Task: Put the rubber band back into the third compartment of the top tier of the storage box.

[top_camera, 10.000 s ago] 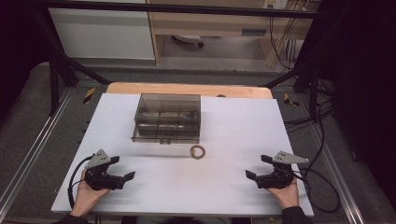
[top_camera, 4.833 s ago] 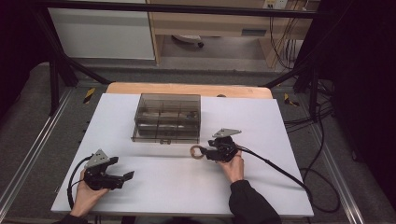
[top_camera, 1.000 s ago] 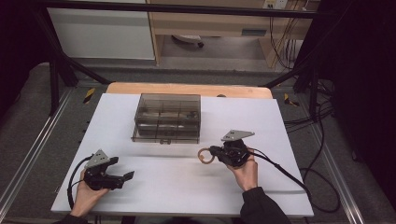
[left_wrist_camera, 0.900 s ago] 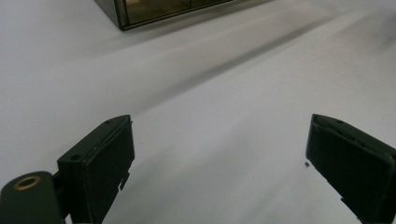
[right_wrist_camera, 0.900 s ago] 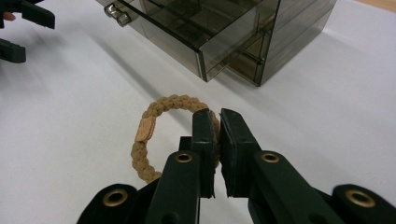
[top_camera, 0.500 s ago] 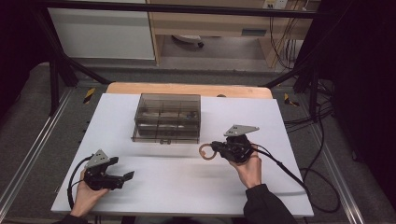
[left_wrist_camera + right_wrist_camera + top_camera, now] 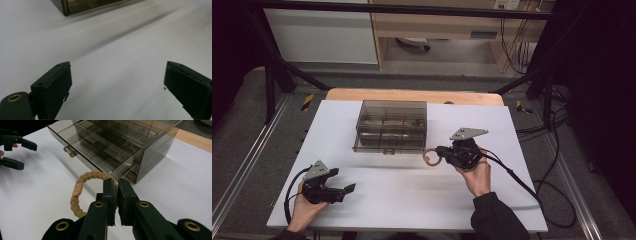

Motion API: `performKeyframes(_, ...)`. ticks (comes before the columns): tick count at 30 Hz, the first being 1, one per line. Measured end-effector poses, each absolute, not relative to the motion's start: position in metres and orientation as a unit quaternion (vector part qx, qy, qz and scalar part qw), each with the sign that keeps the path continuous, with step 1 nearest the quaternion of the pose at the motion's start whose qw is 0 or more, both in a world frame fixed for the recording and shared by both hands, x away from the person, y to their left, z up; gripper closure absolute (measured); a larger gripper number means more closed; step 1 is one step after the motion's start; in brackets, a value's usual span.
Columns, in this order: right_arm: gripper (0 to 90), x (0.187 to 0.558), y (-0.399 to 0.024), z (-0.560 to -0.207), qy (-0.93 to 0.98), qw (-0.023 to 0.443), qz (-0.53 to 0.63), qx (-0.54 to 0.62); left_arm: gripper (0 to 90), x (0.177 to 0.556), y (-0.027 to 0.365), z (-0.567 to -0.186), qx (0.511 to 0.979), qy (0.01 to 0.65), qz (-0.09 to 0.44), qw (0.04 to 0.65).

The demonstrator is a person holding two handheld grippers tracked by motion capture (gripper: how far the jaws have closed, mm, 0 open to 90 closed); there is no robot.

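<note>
Right gripper view: right gripper (image 7: 115, 195) jaws clenched on braided bracelet (image 7: 82, 187); left gripper (image 7: 117, 87) jaws released.

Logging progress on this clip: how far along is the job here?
Done: the right gripper is shut on the bracelet and holds it above the table. In hand: carrying it beside the organizer, whose bottom drawer is pulled out. Left, probably: dropping it in and closing up. The left gripper rests open.
</note>
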State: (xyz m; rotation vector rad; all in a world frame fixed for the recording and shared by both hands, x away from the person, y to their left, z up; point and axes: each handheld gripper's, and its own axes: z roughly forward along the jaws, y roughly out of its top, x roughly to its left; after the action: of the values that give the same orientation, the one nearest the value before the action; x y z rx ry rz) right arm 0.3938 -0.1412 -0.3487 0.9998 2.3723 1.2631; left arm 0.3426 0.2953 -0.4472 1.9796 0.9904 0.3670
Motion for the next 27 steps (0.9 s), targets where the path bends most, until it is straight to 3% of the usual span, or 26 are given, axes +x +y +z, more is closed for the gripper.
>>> performKeyframes(27,85.3,0.420,-0.110,-0.333,0.813,0.151,0.442,0.347,7.5,0.343,0.295,-0.447,0.794,0.398,0.147,0.435)
